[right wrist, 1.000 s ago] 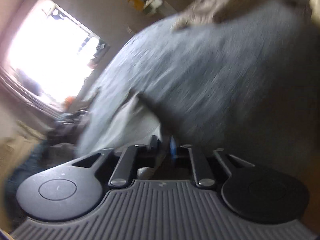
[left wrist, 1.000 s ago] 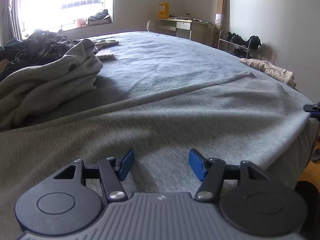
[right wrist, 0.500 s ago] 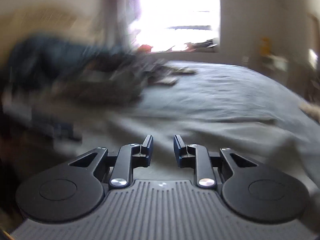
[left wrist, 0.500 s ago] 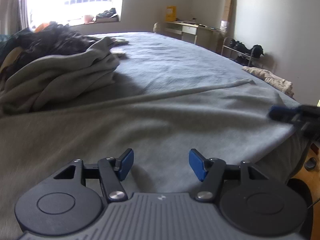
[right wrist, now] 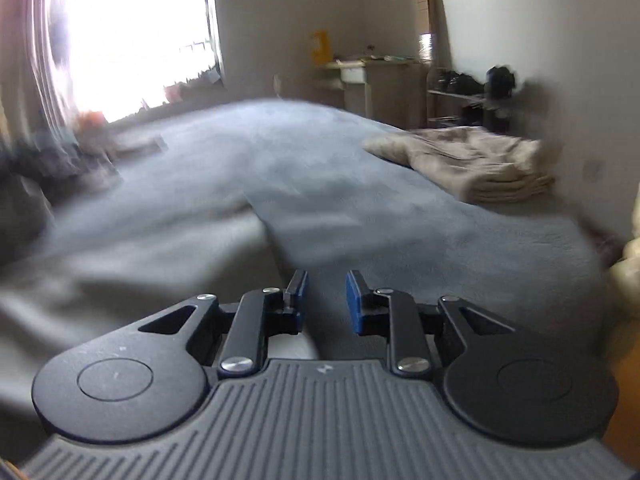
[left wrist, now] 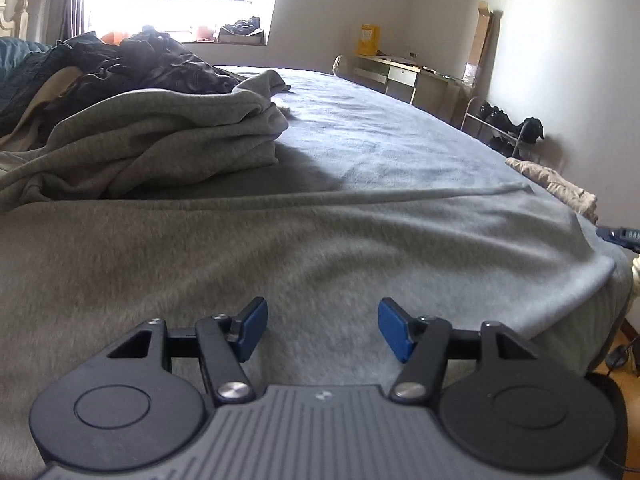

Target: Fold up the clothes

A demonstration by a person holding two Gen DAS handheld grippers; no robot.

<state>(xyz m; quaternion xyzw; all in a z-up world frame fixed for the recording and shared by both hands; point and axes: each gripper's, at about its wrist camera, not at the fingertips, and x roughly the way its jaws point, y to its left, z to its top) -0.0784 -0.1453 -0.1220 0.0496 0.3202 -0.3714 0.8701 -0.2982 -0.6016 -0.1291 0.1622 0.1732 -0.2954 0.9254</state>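
Note:
A large grey garment (left wrist: 280, 248) lies spread flat over the near part of the bed, its far edge running across the blue-grey sheet (left wrist: 380, 140). My left gripper (left wrist: 322, 326) hovers low over this garment, open, with nothing between its blue pads. In the right wrist view the same garment (right wrist: 140, 248) lies to the left, blurred. My right gripper (right wrist: 326, 300) is above the bed with its jaws a narrow gap apart and nothing in the gap. Its tip (left wrist: 618, 234) also shows at the right edge of the left wrist view, beside the garment's corner.
A crumpled grey cloth (left wrist: 160, 132) and a heap of dark clothes (left wrist: 160, 60) lie at the far left. A folded beige garment (right wrist: 480, 164) sits at the bed's right edge. Beyond are a desk (left wrist: 400, 76), a shoe rack (left wrist: 508, 128) and a bright window.
The right gripper, shut on grey cloth a second ago, has let it go, rolled upright and swung across the bed. The left gripper has slid sideways over the garment, still open.

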